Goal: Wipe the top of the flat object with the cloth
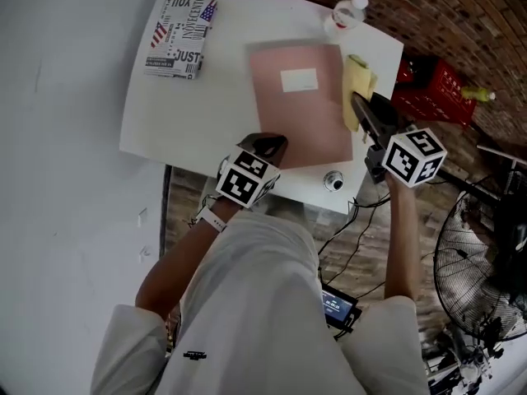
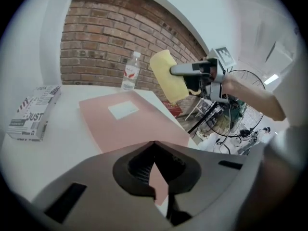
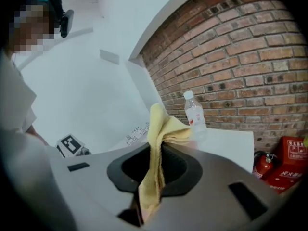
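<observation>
Over the table (image 1: 165,113) — left gripper (image 1: 268,145) clamps folder (image 1: 296,118), right gripper (image 1: 356,99) cloth (image 1: 356,74).

**Three cameras, one table**
My head camera looks steeply down on the white square table (image 1: 222,97); both gripper cameras sit low and close, facing the red brick wall (image 2: 96,47) and clear plastic bottle (image 3: 195,113).

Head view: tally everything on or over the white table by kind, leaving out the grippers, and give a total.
folder: 1
box: 1
bottle: 1
cloth: 1, held by the right gripper
small round object: 1
Total: 5
</observation>
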`<state>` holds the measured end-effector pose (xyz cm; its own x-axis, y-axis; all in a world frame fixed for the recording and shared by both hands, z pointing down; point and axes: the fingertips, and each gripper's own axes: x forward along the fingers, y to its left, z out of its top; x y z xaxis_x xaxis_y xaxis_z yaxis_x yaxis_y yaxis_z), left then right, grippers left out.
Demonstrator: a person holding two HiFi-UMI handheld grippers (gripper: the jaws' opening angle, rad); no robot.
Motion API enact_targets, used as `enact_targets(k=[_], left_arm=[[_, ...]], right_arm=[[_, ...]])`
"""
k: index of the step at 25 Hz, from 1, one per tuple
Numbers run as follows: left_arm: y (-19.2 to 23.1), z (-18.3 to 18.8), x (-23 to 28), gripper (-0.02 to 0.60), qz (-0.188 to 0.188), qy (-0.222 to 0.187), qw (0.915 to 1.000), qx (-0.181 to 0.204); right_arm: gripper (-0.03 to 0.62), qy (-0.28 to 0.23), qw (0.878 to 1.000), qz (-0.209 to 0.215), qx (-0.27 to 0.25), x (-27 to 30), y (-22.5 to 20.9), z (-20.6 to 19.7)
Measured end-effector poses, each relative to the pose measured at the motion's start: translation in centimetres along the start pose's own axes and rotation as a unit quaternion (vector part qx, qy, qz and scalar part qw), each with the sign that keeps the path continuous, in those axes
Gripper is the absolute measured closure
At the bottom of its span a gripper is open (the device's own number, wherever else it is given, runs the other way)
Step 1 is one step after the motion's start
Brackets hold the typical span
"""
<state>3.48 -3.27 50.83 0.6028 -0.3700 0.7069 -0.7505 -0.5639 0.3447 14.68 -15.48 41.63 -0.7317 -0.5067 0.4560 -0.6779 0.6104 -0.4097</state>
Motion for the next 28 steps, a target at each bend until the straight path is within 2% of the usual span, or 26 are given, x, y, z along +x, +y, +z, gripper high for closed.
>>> enact_targets(k=[5, 10, 13, 17, 21, 28], left_arm=[[-1.2, 4.3, -3.1, 0.571, 0.006, -0.067, 0.9977, -0.003], [-1.5, 8.4, -7.4, 0.571, 0.021, -0.135, 0.9906, 0.004], [-1.7, 10.1, -9.9, 0.571, 0.029, -0.168, 0.9854, 0.006], [-2.2, 12.1, -12.8, 0.571, 0.029, -0.204, 0.9786, -0.001], [-2.9, 14.3, -15.7, 0.571, 0.028, -0.248, 0.9683, -0.005], [-3.6, 15.4, -20.1, 0.571, 0.053, -0.29, 0.955, 0.035]], right_arm=[[0.539, -0.023, 0.998, -0.029, -0.057, -3.6, 2.7, 0.5], [0.539, -0.064, 0.995, -0.039, -0.063, -6.8, 5.5, 1.7], [0.539, -0.106, 0.992, -0.042, -0.058, -9.1, 7.4, 3.0], [0.539, -0.146, 0.986, -0.057, -0.054, -11.8, 9.5, 3.9], [0.539, -0.16, 0.981, -0.075, -0.082, -13.7, 11.2, 4.5], [0.54, -0.2, 0.971, -0.086, -0.098, -15.2, 13.9, 4.7]])
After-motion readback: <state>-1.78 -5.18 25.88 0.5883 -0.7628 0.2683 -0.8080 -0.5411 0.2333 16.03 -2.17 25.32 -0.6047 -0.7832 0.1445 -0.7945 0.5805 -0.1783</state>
